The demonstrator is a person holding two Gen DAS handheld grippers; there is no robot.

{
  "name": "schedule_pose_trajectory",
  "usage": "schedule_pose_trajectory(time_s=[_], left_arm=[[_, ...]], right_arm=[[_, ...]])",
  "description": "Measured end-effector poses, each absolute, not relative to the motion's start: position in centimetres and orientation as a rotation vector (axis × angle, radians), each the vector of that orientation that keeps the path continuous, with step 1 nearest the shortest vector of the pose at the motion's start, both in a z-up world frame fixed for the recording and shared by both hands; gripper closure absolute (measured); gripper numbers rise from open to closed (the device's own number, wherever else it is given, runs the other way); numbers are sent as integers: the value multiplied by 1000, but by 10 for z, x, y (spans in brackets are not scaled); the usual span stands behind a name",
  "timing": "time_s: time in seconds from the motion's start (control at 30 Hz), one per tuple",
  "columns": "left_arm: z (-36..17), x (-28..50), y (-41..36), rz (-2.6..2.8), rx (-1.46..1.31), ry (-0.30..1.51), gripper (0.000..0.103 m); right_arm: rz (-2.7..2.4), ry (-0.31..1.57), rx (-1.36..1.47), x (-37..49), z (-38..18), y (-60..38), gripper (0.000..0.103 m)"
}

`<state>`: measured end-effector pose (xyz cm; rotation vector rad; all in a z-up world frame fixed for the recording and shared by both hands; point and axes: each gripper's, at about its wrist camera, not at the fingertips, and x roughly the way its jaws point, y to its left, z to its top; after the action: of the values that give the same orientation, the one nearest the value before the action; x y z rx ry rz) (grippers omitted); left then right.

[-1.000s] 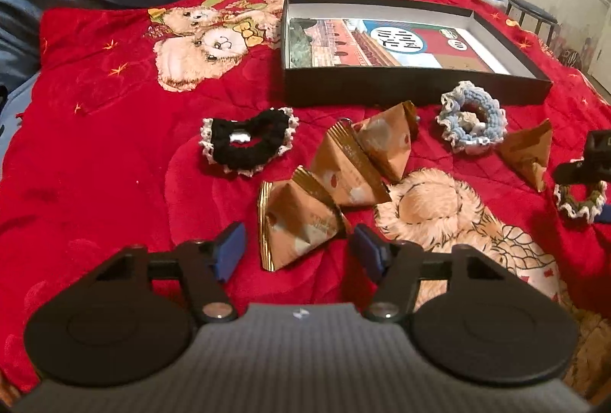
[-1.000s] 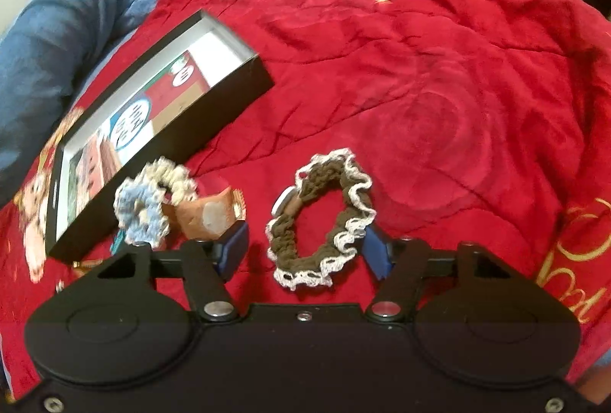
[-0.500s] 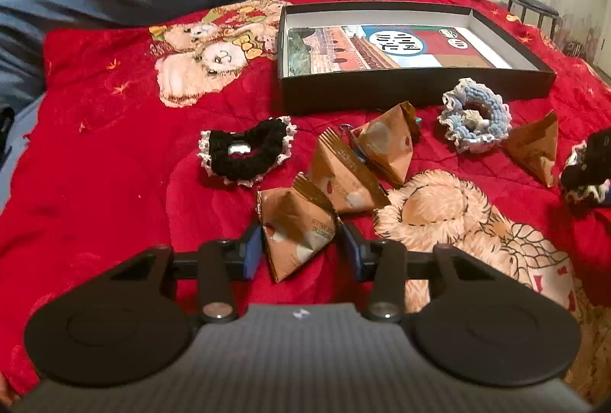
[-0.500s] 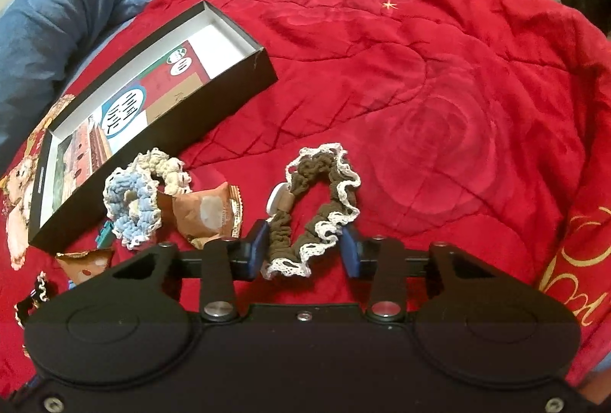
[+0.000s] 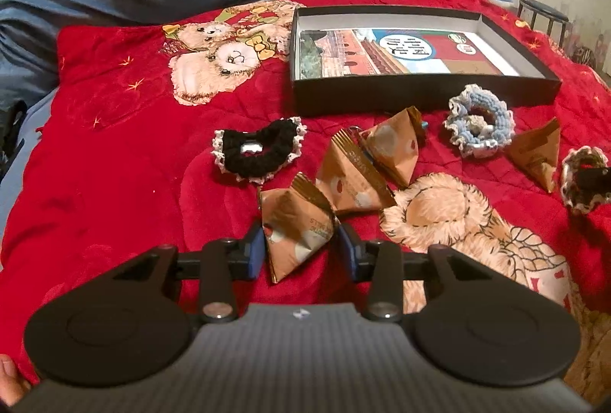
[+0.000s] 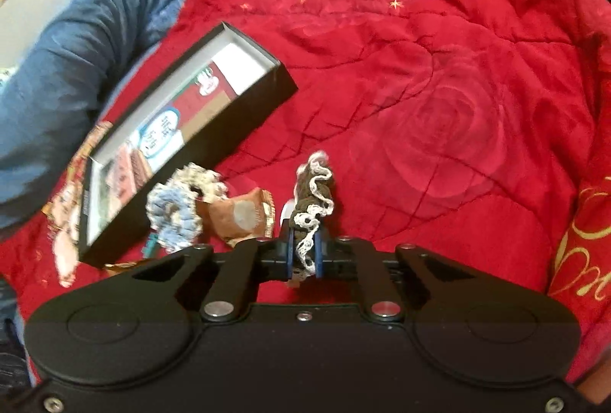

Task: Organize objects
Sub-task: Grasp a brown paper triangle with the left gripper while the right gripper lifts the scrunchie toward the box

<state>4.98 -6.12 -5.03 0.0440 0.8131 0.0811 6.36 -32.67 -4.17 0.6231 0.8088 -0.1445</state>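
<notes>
Left wrist view: the left gripper (image 5: 301, 250) has just been closing and now pinches a brown packet (image 5: 296, 227), with the open black box (image 5: 420, 90) straight ahead beyond the other packets. Over on the right, the right gripper (image 6: 303, 254) is clamped tight on a brown scrunchie (image 6: 312, 201) that stands up lengthwise, the box up-left of it.

Obscured items: brown scrunchie (image 5: 584, 180) at the left wrist view's right edge, partly covered by a dark gripper part. Black box (image 6: 244, 122) and blue scrunchie (image 6: 175, 214) in the right wrist view, motion-blurred (print unreadable). Packet lettering (image 5: 317, 227) too small to read.
</notes>
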Motion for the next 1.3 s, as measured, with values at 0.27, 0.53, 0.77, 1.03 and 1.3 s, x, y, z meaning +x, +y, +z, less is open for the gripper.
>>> schedule_pose_trajectory(time_s=[0.27,0.53,0.77,1.03,1.3], left_arm=[[-42,48,-54,130,6,805,60],[-23,40,-41,135,-65,749,60],[-7,37,-41,102,-83,693,60],[7,34,-25,59,-150,657,59],[26,43,4,74,-245,615,60]], right_arm=[[-18,719,686,49,-29,-323,93],[131,627,766,42,-18,-326,93],[320,584,736,42,-2,-299,93],[494,572,631,44,34,-268,93],[597,548,594,82,68,-250,93]])
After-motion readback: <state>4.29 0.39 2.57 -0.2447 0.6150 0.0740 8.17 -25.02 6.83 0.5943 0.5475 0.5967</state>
